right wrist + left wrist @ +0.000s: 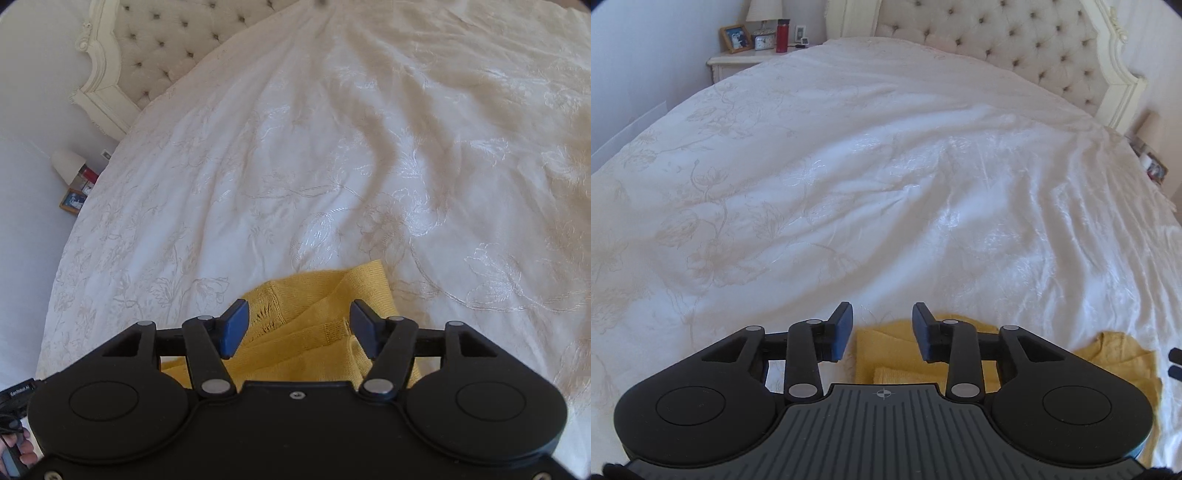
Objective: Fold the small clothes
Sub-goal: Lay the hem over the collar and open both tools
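Note:
A small yellow knit garment [886,350] lies on the white bedspread [849,184] near the bed's front edge, partly folded, with layers showing. My left gripper [882,328] is open and empty, held above the garment's left part. In the right wrist view the same garment [314,306] shows a folded sleeve and knit seams. My right gripper [297,326] is open and empty, held over it, jaws wide apart. Much of the garment is hidden under both grippers.
The white embroidered bedspread [369,166] spreads ahead with soft wrinkles. A tufted headboard [1015,48] stands at the far end. A nightstand [738,61] at the far left holds a photo frame, a lamp and a red bottle [782,36].

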The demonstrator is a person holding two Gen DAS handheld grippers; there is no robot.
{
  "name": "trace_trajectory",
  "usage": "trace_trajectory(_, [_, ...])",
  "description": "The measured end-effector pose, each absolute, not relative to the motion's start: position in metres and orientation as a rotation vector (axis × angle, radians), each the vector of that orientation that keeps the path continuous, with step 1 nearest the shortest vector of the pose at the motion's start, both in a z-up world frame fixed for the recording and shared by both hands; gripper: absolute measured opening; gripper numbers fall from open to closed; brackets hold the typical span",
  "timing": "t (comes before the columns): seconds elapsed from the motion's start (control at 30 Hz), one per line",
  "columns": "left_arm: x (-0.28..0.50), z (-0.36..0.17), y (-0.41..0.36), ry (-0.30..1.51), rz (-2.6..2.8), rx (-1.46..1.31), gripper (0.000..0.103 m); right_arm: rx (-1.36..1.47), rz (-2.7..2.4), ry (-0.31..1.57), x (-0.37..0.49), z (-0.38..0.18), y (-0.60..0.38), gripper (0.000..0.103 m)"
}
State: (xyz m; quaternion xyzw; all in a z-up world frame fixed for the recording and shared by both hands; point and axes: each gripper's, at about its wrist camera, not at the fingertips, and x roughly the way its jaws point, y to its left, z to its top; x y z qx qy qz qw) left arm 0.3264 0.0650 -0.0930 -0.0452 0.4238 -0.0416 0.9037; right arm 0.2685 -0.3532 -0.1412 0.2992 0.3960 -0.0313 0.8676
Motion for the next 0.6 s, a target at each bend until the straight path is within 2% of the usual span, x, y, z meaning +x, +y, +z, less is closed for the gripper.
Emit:
trace_trajectory(0.17, [0.274,-0.109,0.023,0.900,-0.193,0.043,0.035,0.406,0.014,0.853,0.235,-0.134,-0.310,0.065])
trace_trajectory(0.33, [0.237,-0.142,-0.010,0.971,-0.269,0.111,0.035,0.215,0.040,0.943,0.212,-0.159,-0.268,0.065])
trace_trajectory(0.6, [0.269,-0.172,-0.024,1.012,-0.287,0.137,0.036,0.078,0.037,0.989,0.239,-0.187,-0.254,0.065])
